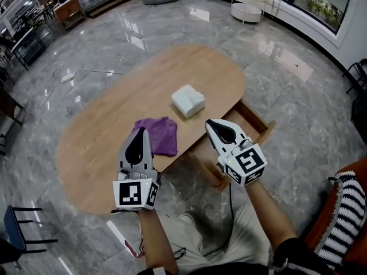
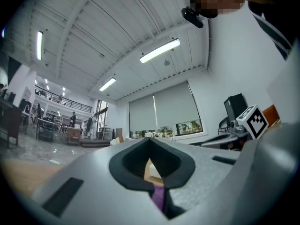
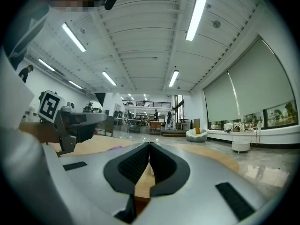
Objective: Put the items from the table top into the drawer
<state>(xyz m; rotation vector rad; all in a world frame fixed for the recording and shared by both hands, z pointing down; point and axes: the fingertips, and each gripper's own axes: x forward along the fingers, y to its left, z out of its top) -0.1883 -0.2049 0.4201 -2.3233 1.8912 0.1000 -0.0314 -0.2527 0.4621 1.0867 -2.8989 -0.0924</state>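
A stack of white folded cloth [image 1: 187, 101] lies near the middle of the oval wooden table [image 1: 114, 113]. A purple cloth [image 1: 159, 135] lies closer to me, by the table's near edge. The drawer [image 1: 259, 117] stands pulled out on the table's right side; I see nothing inside it, though the right gripper covers part of it. My left gripper [image 1: 140, 130] hovers at the purple cloth's left edge with its jaws together and nothing in them; purple shows below its tips [image 2: 150, 139]. My right gripper [image 1: 210, 122] hangs over the drawer's near part, shut and empty [image 3: 150, 144].
A chair with a striped cushion [image 1: 344, 211] stands at the right and a dark stool [image 1: 17, 228] at the lower left. A cable [image 1: 69, 76] runs over the glossy floor beyond the table. My knees are under the table's near edge.
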